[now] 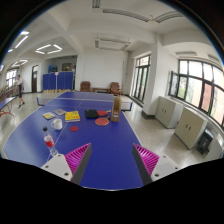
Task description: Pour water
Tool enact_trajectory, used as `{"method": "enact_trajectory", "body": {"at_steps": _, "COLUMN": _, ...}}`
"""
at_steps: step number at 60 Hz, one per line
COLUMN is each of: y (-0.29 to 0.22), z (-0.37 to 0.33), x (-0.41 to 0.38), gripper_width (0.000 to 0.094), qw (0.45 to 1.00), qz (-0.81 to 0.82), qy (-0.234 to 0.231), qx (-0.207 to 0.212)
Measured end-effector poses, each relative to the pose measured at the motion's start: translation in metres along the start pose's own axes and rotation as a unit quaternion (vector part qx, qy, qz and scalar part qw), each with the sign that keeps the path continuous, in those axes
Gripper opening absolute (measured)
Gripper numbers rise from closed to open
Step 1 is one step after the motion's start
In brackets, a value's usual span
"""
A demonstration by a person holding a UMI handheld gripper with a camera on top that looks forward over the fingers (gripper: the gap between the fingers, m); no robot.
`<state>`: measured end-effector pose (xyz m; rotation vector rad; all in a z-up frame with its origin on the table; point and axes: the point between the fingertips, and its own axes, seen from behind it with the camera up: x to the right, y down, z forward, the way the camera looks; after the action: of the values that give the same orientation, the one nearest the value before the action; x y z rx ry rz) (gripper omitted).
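A tall bottle [116, 104] with amber liquid stands upright on the blue table [100, 150], far beyond my fingers and a little to the right. Near it lie a red dish [102, 122] and a darker red one [93, 114]. A small glass [49, 143] with a red base stands ahead of the left finger, to its left. My gripper [112, 160] is open, its pink pads spread wide over bare blue table, with nothing between them.
A yellow flat object [72, 117], a white piece [49, 116] and a small pink thing [57, 125] lie on the table's left half. White cabinets [178, 118] line the right wall under the windows. Blue lockers [62, 80] stand at the back.
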<state>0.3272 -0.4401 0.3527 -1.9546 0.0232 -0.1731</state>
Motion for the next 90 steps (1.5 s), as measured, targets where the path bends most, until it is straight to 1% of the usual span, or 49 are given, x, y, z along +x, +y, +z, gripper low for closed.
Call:
{"method": "enact_trajectory", "body": {"at_steps": 6, "y": 0.005, "z": -0.001, "x": 0.002, "gripper_width": 0.0846, "qw": 1.0, "qz": -0.004, "qy": 0.01, "qx": -0.004}}
{"method": "enact_trajectory", "body": {"at_steps": 12, "y": 0.025, "z": 0.008, "x": -0.009, "gripper_width": 0.0848, "qw": 1.0, "qz": -0.006, "qy": 0.018, "qx": -0.012}}
{"method": "enact_trajectory", "body": {"at_steps": 16, "y": 0.041, "z": 0.01, "x": -0.015, "gripper_width": 0.0845, "qw": 1.0, "qz": -0.006, "qy": 0.02, "qx": -0.02}}
{"method": "enact_trajectory", "body": {"at_steps": 19, "y": 0.066, "z": 0.017, "x": -0.026, "gripper_width": 0.0846, "qw": 0.999, "qz": -0.006, "qy": 0.021, "qx": -0.026}}
{"method": "enact_trajectory", "body": {"at_steps": 22, "y": 0.088, "z": 0.019, "x": -0.038, "gripper_width": 0.0843, "qw": 0.999, "qz": -0.007, "qy": 0.02, "qx": -0.041}}
{"method": "enact_trajectory", "body": {"at_steps": 24, "y": 0.107, "z": 0.021, "x": -0.051, "gripper_width": 0.084, "qw": 0.998, "qz": -0.007, "qy": 0.017, "qx": -0.053}}
{"method": "enact_trajectory", "body": {"at_steps": 25, "y": 0.129, "z": 0.026, "x": -0.064, "gripper_width": 0.084, "qw": 0.998, "qz": -0.006, "qy": 0.016, "qx": -0.054}}
{"method": "enact_trajectory", "body": {"at_steps": 26, "y": 0.129, "z": 0.026, "x": -0.068, "gripper_width": 0.0843, "qw": 0.998, "qz": -0.005, "qy": 0.014, "qx": -0.06}}
{"method": "enact_trajectory", "body": {"at_steps": 30, "y": 0.162, "z": 0.03, "x": -0.103, "gripper_width": 0.0846, "qw": 0.997, "qz": 0.005, "qy": 0.005, "qx": -0.08}}
{"method": "enact_trajectory", "body": {"at_steps": 31, "y": 0.178, "z": 0.032, "x": -0.117, "gripper_width": 0.0849, "qw": 0.997, "qz": 0.008, "qy": 0.002, "qx": -0.083}}
{"method": "enact_trajectory", "body": {"at_steps": 33, "y": 0.18, "z": 0.034, "x": -0.135, "gripper_width": 0.0847, "qw": 0.996, "qz": 0.015, "qy": -0.006, "qx": -0.089}}
{"method": "enact_trajectory", "body": {"at_steps": 34, "y": 0.198, "z": 0.035, "x": -0.153, "gripper_width": 0.0846, "qw": 0.996, "qz": 0.018, "qy": -0.009, "qx": -0.089}}
{"method": "enact_trajectory", "body": {"at_steps": 35, "y": 0.195, "z": 0.041, "x": -0.161, "gripper_width": 0.0845, "qw": 0.996, "qz": 0.021, "qy": -0.013, "qx": -0.091}}
{"method": "enact_trajectory", "body": {"at_steps": 41, "y": 0.214, "z": 0.06, "x": -0.232, "gripper_width": 0.0849, "qw": 0.995, "qz": 0.024, "qy": -0.038, "qx": -0.09}}
{"method": "enact_trajectory", "body": {"at_steps": 53, "y": 0.176, "z": 0.147, "x": -0.357, "gripper_width": 0.0845, "qw": 0.996, "qz": 0.014, "qy": -0.082, "qx": -0.028}}
{"method": "enact_trajectory", "body": {"at_steps": 64, "y": 0.134, "z": 0.238, "x": -0.398, "gripper_width": 0.0847, "qw": 0.997, "qz": 0.029, "qy": -0.074, "qx": 0.019}}
{"method": "enact_trajectory", "body": {"at_steps": 67, "y": 0.126, "z": 0.247, "x": -0.404, "gripper_width": 0.0847, "qw": 0.997, "qz": 0.032, "qy": -0.068, "qx": 0.026}}
{"method": "enact_trajectory", "body": {"at_steps": 72, "y": 0.119, "z": 0.267, "x": -0.407, "gripper_width": 0.0807, "qw": 0.997, "qz": 0.033, "qy": -0.061, "qx": 0.04}}
{"method": "enact_trajectory", "body": {"at_steps": 75, "y": 0.121, "z": 0.28, "x": -0.406, "gripper_width": 0.0745, "qw": 0.997, "qz": 0.026, "qy": -0.054, "qx": 0.047}}
{"method": "enact_trajectory", "body": {"at_steps": 78, "y": 0.121, "z": 0.285, "x": -0.406, "gripper_width": 0.0652, "qw": 0.997, "qz": 0.024, "qy": -0.047, "qx": 0.05}}
{"method": "enact_trajectory", "body": {"at_steps": 80, "y": 0.121, "z": 0.287, "x": -0.409, "gripper_width": 0.0554, "qw": 0.997, "qz": 0.028, "qy": -0.049, "qx": 0.052}}
{"method": "enact_trajectory", "body": {"at_steps": 81, "y": 0.12, "z": 0.288, "x": -0.41, "gripper_width": 0.052, "qw": 0.997, "qz": 0.032, "qy": -0.051, "qx": 0.054}}
{"method": "enact_trajectory", "body": {"at_steps": 86, "y": 0.121, "z": 0.295, "x": -0.409, "gripper_width": 0.0472, "qw": 0.996, "qz": 0.044, "qy": -0.043, "qx": 0.063}}
{"method": "enact_trajectory", "body": {"at_steps": 90, "y": 0.115, "z": 0.293, "x": -0.407, "gripper_width": 0.0407, "qw": 0.995, "qz": 0.059, "qy": -0.039, "qx": 0.064}}
